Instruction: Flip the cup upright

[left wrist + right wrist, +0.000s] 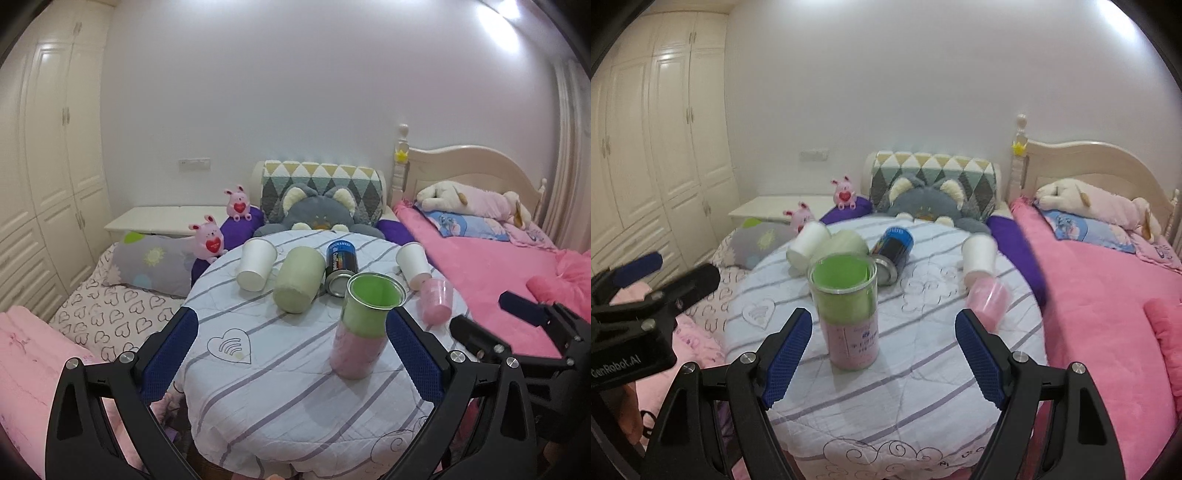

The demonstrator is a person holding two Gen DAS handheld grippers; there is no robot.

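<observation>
Left wrist view. My left claw [291, 347] is released, its blue pads spread wide and gripping nothing. The green-and-pink cup [364, 325] stands upright on the round bench [258, 387], mouth up, just beside the right pad [410, 362] and well apart from the left one; I cannot tell whether the right pad touches it. Behind the cup lie a pale green cup [300, 279], a white paper cup [256, 268] and a dark can [340, 267], all on their sides with their bases toward the camera. To the right, a second white paper cup [413, 265] and a small pink cup [437, 301] also lie tipped over. My right claw [491, 317] enters at the right edge, over the pink bed [491, 280].

Right wrist view. My right claw [884, 354] is likewise released, pads wide apart and holding nothing. The green-and-pink cup [847, 310] stands upright between the pads, nearer the left one and touching neither. The dark can [892, 254], the white paper cup [807, 245] and the pale green cup [847, 242] lie behind it; the small pink cup [988, 299] is blurred, near the right pad. My left claw [665, 277] shows at the left edge. A grey plush cat [925, 208] sits beyond the bench.
</observation>
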